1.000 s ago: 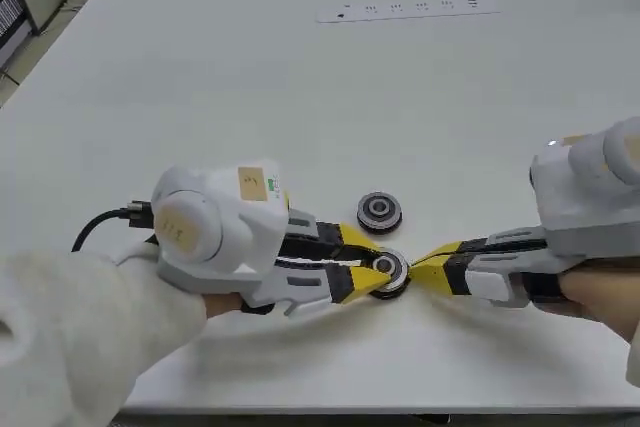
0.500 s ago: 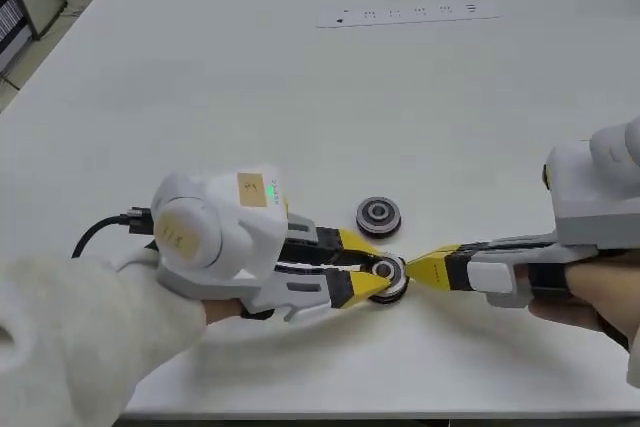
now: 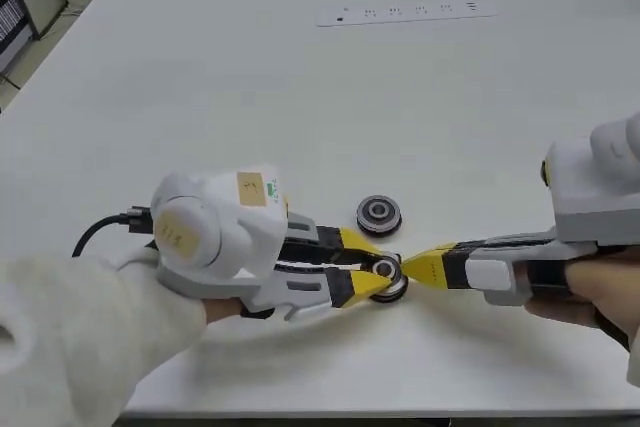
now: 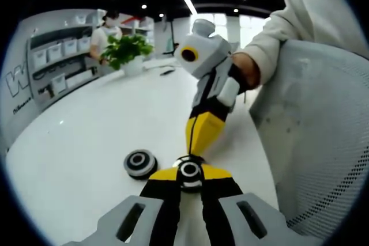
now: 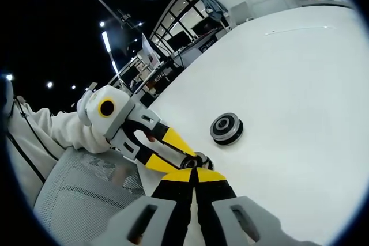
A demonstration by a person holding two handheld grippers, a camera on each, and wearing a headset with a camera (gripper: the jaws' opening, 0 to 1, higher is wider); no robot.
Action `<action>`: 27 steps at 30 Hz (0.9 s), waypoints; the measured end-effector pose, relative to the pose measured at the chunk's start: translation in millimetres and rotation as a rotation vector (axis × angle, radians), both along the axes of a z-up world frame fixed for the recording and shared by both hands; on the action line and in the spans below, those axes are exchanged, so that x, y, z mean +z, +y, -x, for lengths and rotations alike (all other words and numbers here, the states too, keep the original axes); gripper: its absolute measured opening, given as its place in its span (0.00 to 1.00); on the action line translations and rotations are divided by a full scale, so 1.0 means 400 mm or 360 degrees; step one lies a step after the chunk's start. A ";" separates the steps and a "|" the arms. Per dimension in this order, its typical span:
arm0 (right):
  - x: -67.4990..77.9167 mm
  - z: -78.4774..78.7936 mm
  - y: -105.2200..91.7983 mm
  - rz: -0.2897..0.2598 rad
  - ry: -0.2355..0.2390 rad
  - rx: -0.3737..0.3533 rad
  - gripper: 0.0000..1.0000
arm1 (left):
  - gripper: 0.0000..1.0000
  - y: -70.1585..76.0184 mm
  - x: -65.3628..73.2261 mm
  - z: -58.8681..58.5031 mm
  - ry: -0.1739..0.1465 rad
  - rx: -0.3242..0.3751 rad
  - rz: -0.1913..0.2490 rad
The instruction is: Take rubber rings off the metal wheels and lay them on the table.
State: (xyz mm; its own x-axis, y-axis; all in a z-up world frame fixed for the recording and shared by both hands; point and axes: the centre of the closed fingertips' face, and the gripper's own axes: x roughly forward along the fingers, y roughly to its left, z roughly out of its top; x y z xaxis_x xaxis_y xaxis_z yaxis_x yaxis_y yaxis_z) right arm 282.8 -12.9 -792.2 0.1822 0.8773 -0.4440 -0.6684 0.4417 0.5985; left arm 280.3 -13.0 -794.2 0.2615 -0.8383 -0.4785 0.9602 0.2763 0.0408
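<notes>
A small metal wheel (image 3: 386,274) with a black rubber ring sits near the table's front edge, and my left gripper (image 3: 378,275) is shut on it from the left. My left gripper (image 4: 190,176) clamps this wheel (image 4: 190,171) between its yellow tips. My right gripper (image 3: 408,269) comes in from the right with its jaws closed at the wheel's rim, seemingly pinching the rubber ring. My right gripper (image 5: 196,172) meets the held wheel (image 5: 199,159) tip to tip. A second wheel (image 3: 379,212) with its ring on lies flat just behind; it also shows as the second wheel (image 4: 140,163) and the second wheel (image 5: 226,128).
A white power strip (image 3: 405,13) lies far back on the white table (image 3: 300,97). A black cable (image 3: 100,227) trails from the left gripper. The table's front edge runs close below both grippers. A mesh chair back (image 4: 323,142) stands by the person.
The right gripper's body has shifted slightly right and lies flatter. The held wheel, the left gripper and the second wheel have stayed put.
</notes>
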 end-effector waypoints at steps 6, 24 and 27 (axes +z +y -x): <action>0.004 0.002 0.003 -0.0015 0.0000 0.0008 0.00 | 0.13 -0.002 0.001 0.001 0.0002 -0.0001 -0.0001; 0.017 0.003 0.010 -0.0060 -0.0003 0.0024 0.00 | 0.13 0.005 -0.003 -0.004 0.0001 -0.0003 -0.0002; 0.017 0.003 0.010 -0.0063 -0.0001 0.0023 0.00 | 0.13 0.004 -0.002 -0.003 0.0001 -0.0003 -0.0002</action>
